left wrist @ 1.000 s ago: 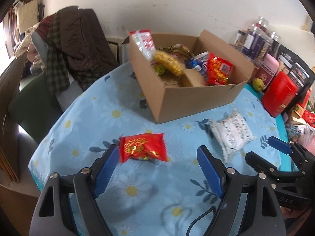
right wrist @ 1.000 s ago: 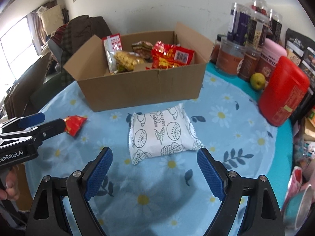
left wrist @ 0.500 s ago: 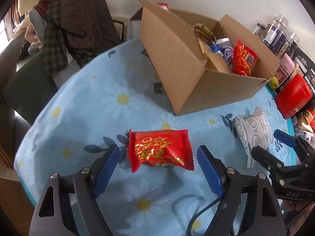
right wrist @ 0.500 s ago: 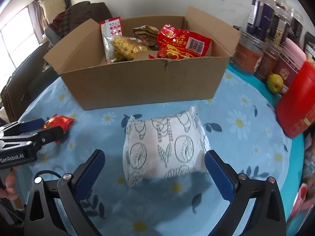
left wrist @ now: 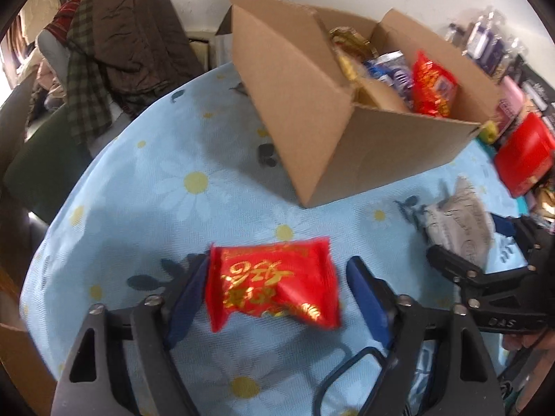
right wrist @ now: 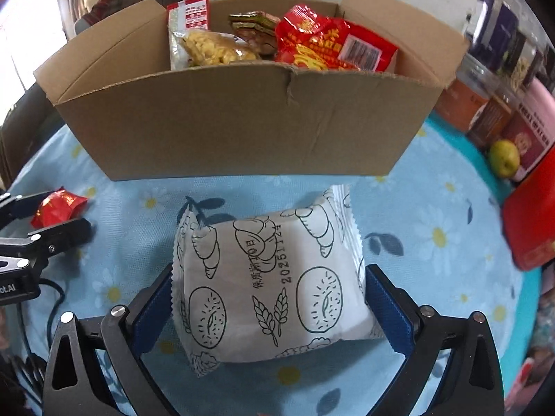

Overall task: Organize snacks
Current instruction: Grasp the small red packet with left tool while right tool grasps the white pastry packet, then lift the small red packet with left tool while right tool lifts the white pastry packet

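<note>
A small red snack packet (left wrist: pixel 274 282) lies on the flowered tablecloth between the blue pads of my left gripper (left wrist: pixel 277 294), which is open around it. A white printed bread bag (right wrist: pixel 267 284) lies between the pads of my right gripper (right wrist: pixel 267 308), which is open around it. The cardboard box (right wrist: pixel 242 121) holding several snack bags stands just beyond both. The red packet (right wrist: pixel 57 206) and the left gripper (right wrist: pixel 41 228) show at the left of the right wrist view. The white bag (left wrist: pixel 458 222) and the right gripper (left wrist: pixel 485 270) show at the right of the left wrist view.
Jars and a pink tin (right wrist: pixel 503 104), a green fruit (right wrist: pixel 503 163) and a red container (right wrist: pixel 530 215) stand at the table's right side. A chair draped with dark clothes (left wrist: pixel 114 52) is beyond the table's left edge. The table edge curves close on the left.
Both grippers have moved forward and down over their packets. The red packet now sits between the left pads and the white bag between the right pads.
</note>
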### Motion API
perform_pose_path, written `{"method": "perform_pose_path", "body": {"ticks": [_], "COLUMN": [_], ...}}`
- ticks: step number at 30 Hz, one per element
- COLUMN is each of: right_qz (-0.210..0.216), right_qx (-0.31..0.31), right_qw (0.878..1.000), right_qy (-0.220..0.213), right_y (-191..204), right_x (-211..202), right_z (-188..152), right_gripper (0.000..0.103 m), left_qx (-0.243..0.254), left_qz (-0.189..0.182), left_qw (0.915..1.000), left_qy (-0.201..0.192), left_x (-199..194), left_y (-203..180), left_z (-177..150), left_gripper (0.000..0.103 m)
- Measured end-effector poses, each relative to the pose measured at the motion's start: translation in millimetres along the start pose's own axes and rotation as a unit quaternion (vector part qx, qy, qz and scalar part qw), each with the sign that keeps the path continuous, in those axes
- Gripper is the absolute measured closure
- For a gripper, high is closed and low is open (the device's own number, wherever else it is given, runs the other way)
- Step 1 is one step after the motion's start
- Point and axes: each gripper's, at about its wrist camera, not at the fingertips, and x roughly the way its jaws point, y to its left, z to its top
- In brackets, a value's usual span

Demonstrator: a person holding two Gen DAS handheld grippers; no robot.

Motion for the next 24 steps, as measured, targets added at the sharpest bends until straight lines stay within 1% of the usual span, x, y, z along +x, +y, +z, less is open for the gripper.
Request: {"method": "perform_pose_path", "body": {"ticks": [1,2,3,4,6,9,17,22,24], "right_qz": [0.001,0.003,0.003,0.004,0.011,0.013,0.019,0.022,0.020], "right_qx": [0.005,0.012,0.014,0.013,0.012,0.009,-0.003,0.011,0.016], "right_qw": [1.000,1.000,1.000,1.000,1.000,1.000,1.000,1.000,1.000], "right_qy": [0.001,0.001,-0.003,-0.004,-0.004,-0.007,0.005,0.014,0.017], "right_y": [-2.1,-4.4,-5.2,-5.5,-6.4,-4.2,1.4,-1.4,0.4], "right_x": [0.6,0.3,-1.9,-4.2,-9.7,-18.9,-43.4,-58.9,-58.3], "right_z": [-0.9,-2.7,-4.3,-5.6,-8.4,-15.8,-55.4,-85.9,-83.9], "right_gripper": [0.001,0.004,0.011,0.013,0.022,0.029,0.030,0.030,0.030], "left_qx": [0.006,0.009,0.010,0.012,0.013,0.019,0.047,0.064,0.072], "left_qz": [-0.002,-0.004,-0.008,-0.011,-0.020,-0.034,-0.062,-0.074,-0.079], "left_qw": [1.0000,0.9999,0.9999,0.9999,0.9997,0.9992,0.9969,0.9951,0.9940], "left_qy": [-0.002,-0.003,-0.004,-0.005,-0.003,0.002,0.007,0.017,0.023], "left_x": [-0.8,-1.8,-2.5,-3.9,-5.6,-8.0,-22.0,-30.0,-32.7], "left_y": [-1.5,-1.8,-1.7,-2.6,-3.6,-6.6,-26.6,-37.8,-43.7], "left_z": [-1.0,-1.1,-1.2,-2.1,-3.2,-6.3,-27.4,-43.1,-49.5], "left_gripper": [0.039,0.041,0.043,0.045,0.046,0.048,0.048,0.048,0.048]}}
